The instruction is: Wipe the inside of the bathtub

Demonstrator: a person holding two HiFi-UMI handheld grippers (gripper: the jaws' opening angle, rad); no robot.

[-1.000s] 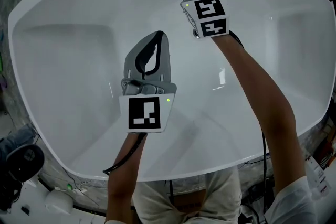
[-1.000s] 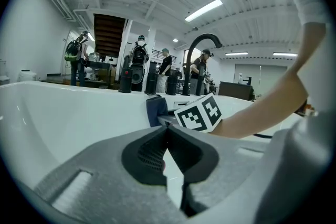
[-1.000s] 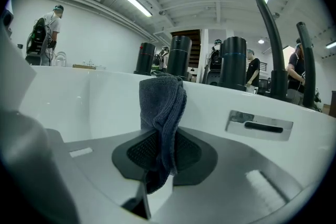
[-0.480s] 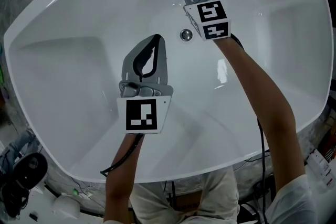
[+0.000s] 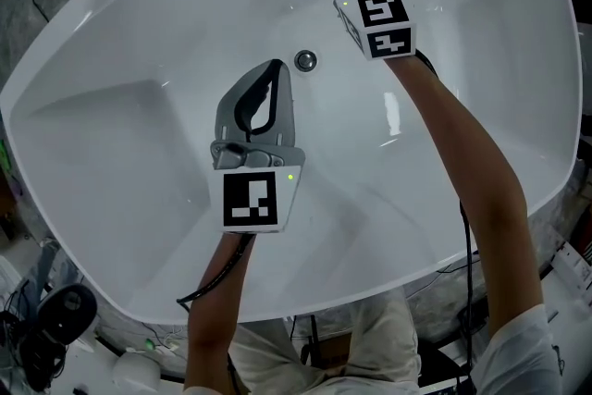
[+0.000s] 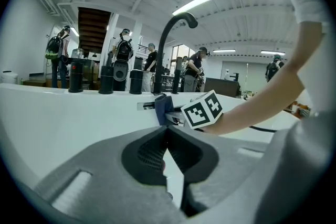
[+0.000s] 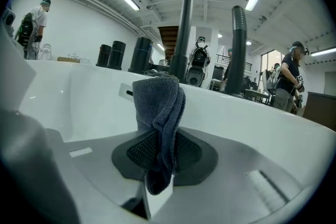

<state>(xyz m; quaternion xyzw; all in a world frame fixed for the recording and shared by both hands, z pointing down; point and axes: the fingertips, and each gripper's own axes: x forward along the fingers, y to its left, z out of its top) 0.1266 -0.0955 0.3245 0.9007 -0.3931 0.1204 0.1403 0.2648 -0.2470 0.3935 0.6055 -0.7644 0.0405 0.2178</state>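
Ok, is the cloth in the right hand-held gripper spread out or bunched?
Bunched: the cloth is folded on itself in a narrow wad, pinched in the right hand-held gripper.

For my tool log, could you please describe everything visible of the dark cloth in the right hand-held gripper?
The cloth is dark blue-grey, looks like terry towelling, bunched. The right hand-held gripper is shut on its middle; a wad juts past the jaw tips, a tail trails back between them. It sits by the far wall of the bathtub; contact is unclear.
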